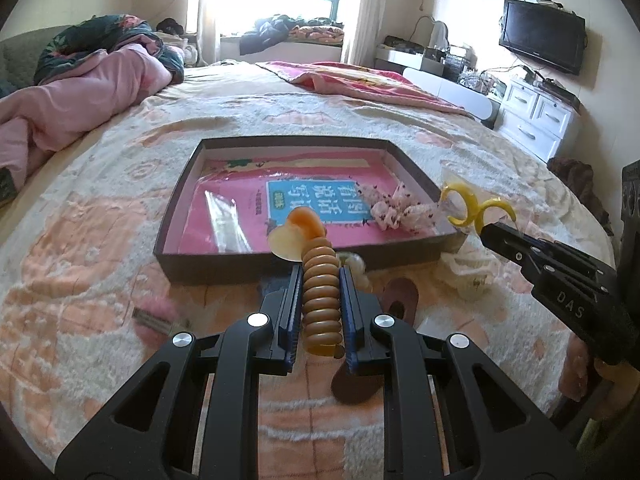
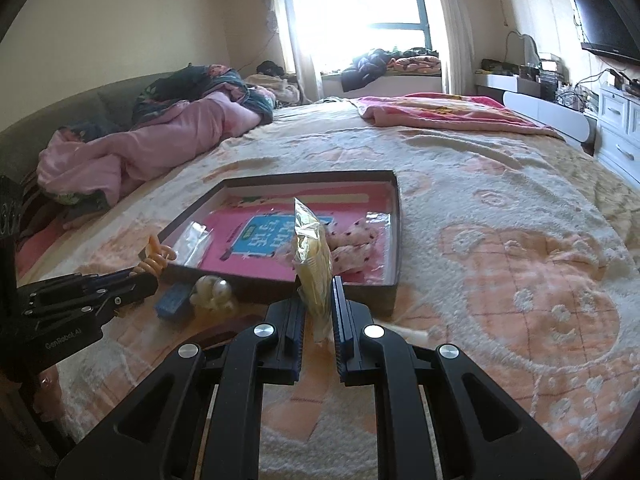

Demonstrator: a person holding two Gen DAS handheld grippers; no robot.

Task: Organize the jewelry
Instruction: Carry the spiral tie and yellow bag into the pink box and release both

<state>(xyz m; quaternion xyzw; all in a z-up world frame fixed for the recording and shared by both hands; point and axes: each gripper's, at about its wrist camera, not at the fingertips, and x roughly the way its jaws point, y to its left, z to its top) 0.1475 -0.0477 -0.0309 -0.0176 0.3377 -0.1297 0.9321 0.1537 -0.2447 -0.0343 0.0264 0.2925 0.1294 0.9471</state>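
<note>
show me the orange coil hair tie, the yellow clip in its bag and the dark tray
orange coil hair tie [image 1: 320,296], left wrist view, mid coils
yellow clip [image 1: 466,206], left wrist view, curved prong
dark tray [image 2: 394,248], right wrist view, right wall

We are seeing a fuzzy cloth blanket, a glossy plastic coil and a matt cardboard tray.

Your left gripper is pointing down and forward, jaws clamping tight; your right gripper is angling downward beside it, also pinching closed, the two staying apart.
</note>
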